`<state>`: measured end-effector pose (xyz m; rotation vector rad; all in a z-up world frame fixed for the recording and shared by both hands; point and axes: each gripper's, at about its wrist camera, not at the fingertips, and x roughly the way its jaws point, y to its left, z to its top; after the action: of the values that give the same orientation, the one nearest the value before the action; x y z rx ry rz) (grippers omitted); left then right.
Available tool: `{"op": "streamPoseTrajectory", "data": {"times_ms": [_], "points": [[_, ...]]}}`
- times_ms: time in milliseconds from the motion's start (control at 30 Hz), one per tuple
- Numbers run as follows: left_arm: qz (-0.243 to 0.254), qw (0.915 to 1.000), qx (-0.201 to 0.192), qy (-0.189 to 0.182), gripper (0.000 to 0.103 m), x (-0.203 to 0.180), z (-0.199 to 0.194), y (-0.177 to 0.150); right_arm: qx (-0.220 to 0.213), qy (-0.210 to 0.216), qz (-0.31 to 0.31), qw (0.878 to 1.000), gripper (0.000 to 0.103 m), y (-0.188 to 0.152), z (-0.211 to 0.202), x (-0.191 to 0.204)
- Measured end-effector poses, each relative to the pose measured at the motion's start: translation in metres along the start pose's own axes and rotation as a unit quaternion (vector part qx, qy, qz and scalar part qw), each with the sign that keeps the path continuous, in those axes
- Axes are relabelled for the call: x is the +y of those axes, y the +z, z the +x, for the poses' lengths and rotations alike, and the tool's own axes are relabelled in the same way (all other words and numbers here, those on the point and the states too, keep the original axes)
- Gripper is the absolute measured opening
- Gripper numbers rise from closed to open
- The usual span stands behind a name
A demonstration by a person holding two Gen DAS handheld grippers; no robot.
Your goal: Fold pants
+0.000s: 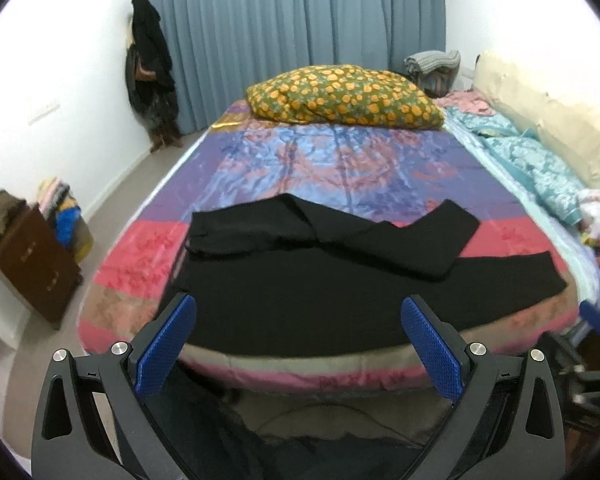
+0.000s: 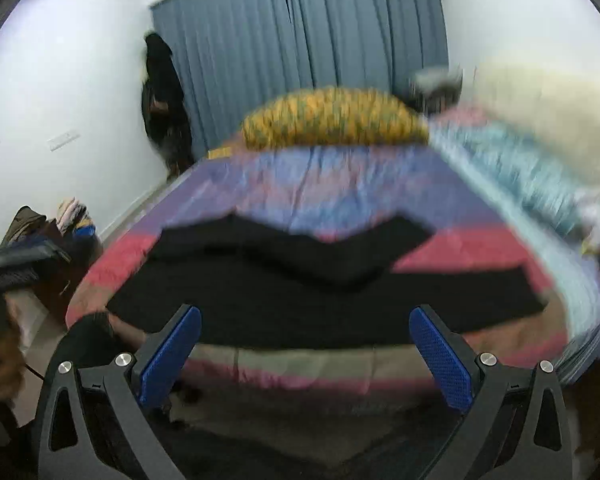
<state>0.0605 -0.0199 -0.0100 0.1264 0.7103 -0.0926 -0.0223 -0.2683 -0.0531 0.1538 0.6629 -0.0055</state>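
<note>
Pants: black pants (image 1: 340,276) lie spread along the near edge of the bed (image 1: 340,168), one leg folded back at an angle over the other, toward the near right corner.
Bed: a bright patchwork cover; a yellow floral pillow (image 1: 344,96) sits at the far edge.
Left gripper: the left gripper (image 1: 298,320) hangs above the near edge with its jaws wide apart, nothing between them.
Right gripper: the right gripper (image 2: 305,330) is likewise spread wide and empty; its view is blurred.
Left side: a brown cabinet (image 1: 36,264) stands on the floor by the wall.
</note>
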Motion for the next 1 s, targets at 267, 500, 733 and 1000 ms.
{"op": "streamPoseTrajectory", "data": {"times_ms": [267, 500, 733, 1000], "points": [[0.007, 0.9992, 0.034, 0.021, 0.102, -0.011, 0.072, 0.013, 0.169, 0.049, -0.059, 0.983, 0.103, 0.027, 0.170, -0.064], [0.020, 0.9971, 0.072, 0.013, 0.102, -0.029, 0.125, 0.005, 0.191, 0.028, -0.035, 0.981, 0.103, 0.142, 0.323, -0.190], [0.023, 0.9927, 0.114, 0.031, 0.102, -0.036, 0.171, 0.000, 0.274, 0.039, -0.044, 0.960, 0.066, 0.208, 0.474, -0.253], [0.037, 0.9841, 0.167, 0.048, 0.102, -0.044, 0.215, -0.010, 0.348, 0.105, -0.073, 0.929, 0.049, 0.194, 0.550, -0.257]]}}
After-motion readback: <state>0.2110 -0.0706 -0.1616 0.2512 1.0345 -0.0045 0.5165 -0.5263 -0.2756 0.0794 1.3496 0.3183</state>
